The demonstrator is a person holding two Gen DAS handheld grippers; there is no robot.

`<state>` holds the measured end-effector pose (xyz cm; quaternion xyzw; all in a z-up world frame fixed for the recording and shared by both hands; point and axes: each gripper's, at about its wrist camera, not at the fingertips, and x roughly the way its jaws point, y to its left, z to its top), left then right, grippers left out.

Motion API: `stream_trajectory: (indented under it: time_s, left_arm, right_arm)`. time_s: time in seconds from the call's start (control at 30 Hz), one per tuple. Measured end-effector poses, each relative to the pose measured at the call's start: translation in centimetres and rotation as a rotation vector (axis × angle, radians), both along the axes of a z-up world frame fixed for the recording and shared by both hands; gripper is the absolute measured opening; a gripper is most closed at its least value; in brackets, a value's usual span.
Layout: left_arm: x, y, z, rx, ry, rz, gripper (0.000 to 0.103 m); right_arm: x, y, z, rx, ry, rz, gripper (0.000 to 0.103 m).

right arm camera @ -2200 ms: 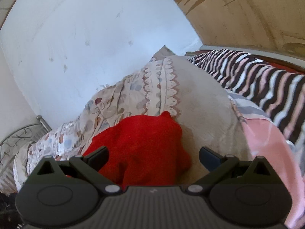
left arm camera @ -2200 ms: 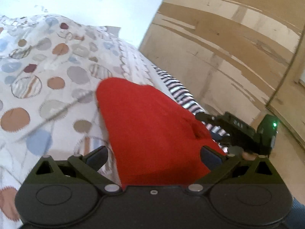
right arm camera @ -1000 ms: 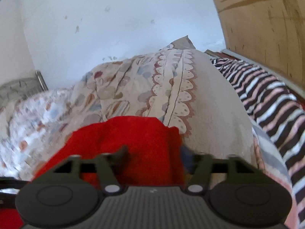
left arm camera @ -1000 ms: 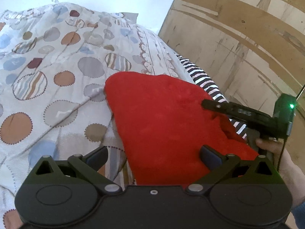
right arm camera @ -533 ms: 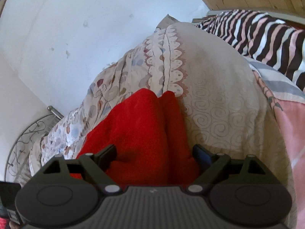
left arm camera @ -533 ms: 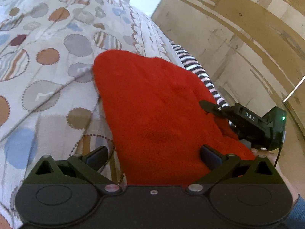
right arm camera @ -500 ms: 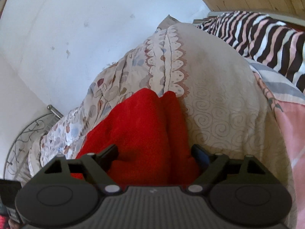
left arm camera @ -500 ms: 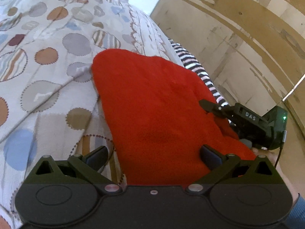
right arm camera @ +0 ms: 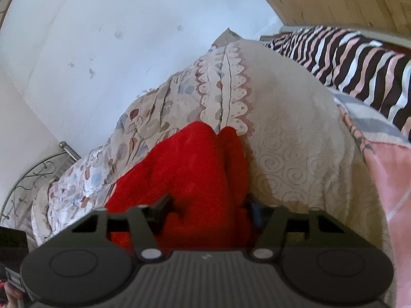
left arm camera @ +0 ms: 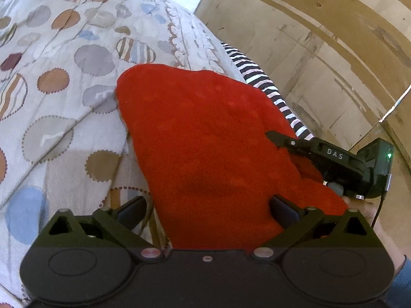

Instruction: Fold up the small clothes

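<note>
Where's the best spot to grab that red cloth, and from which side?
Take the red cloth by its near edge, coming in low from the front: it lies flat on the patterned bedspread, so only an edge offers a pinch. The right claw, just closing, already straddles a bunched fold there.

red cloth point(left arm camera: 210, 159): near end hidden behind the left gripper point(left arm camera: 209, 211) body | right gripper point(right arm camera: 208, 210): tips blurred, half buried in red cloth, pad contact cannot be told | hand point(left arm camera: 370, 213): mostly cut off at the right edge | metal frame point(right arm camera: 30, 179): cut off at the left edge
</note>
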<state>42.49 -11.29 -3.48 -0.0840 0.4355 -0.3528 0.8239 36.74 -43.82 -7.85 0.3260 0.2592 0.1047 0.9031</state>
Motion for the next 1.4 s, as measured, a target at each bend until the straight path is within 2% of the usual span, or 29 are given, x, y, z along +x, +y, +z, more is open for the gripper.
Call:
stream_trajectory:
  time_s: [0.13,0.23,0.3,0.33,0.4,0.53,0.6,0.7,0.87,1.07,1.17,1.27,1.4]
  left_arm:
    - [-0.4,-0.4,0.5,-0.007,-0.009,-0.018,0.085]
    - [-1.0,-0.8,0.8,0.003,-0.032,-0.013,0.076]
    - [-1.4,-0.9,1.2,0.008,-0.052,-0.017,0.065]
    - [-1.6,-1.1,1.5,0.016,-0.063,-0.018,0.063]
    - [-2.1,-1.1,2.1,0.022,-0.082,-0.015,0.051]
    - [-2.9,-0.8,3.4,0.012,-0.116,0.012,0.040]
    - [-3.0,-0.3,4.2,-0.006,-0.115,0.029,0.036]
    - [-3.4,0.4,5.4,-0.017,-0.123,0.044,0.034]
    - [-4.3,2.5,7.8,0.025,-0.203,0.088,0.033]
    - [-3.9,8.1,10.3,0.068,-0.222,0.195,0.033]
    - [-3.4,11.0,11.0,0.116,-0.229,0.252,0.033]
    - [-2.6,13.4,10.5,0.167,-0.231,0.305,0.033]
    - [-2.1,15.2,7.5,0.246,-0.199,0.331,0.037]
  right_arm:
    - [-0.4,0.8,0.6,-0.050,-0.013,-0.009,0.047]
    - [-0.6,1.0,0.7,-0.048,-0.012,-0.022,0.046]
    - [-0.8,1.1,0.9,-0.049,-0.016,-0.034,0.043]
    - [-1.0,1.2,1.1,-0.052,-0.021,-0.040,0.043]
    - [-1.3,1.6,1.6,-0.068,-0.043,-0.043,0.040]
    - [-2.2,2.2,3.3,-0.081,-0.098,-0.040,0.036]
    - [-2.5,2.4,4.4,-0.062,-0.127,-0.043,0.030]
    - [-2.6,3.1,6.2,-0.063,-0.166,-0.034,0.027]
    - [-1.9,6.1,8.7,-0.071,-0.222,0.018,0.026]
    - [1.2,11.2,10.4,-0.009,-0.250,0.088,0.025]
    - [3.1,14.7,10.7,-0.020,-0.243,0.140,0.025]
    - [4.9,17.7,9.9,-0.027,-0.213,0.187,0.025]
    - [6.5,21.0,7.7,-0.099,-0.131,0.221,0.025]
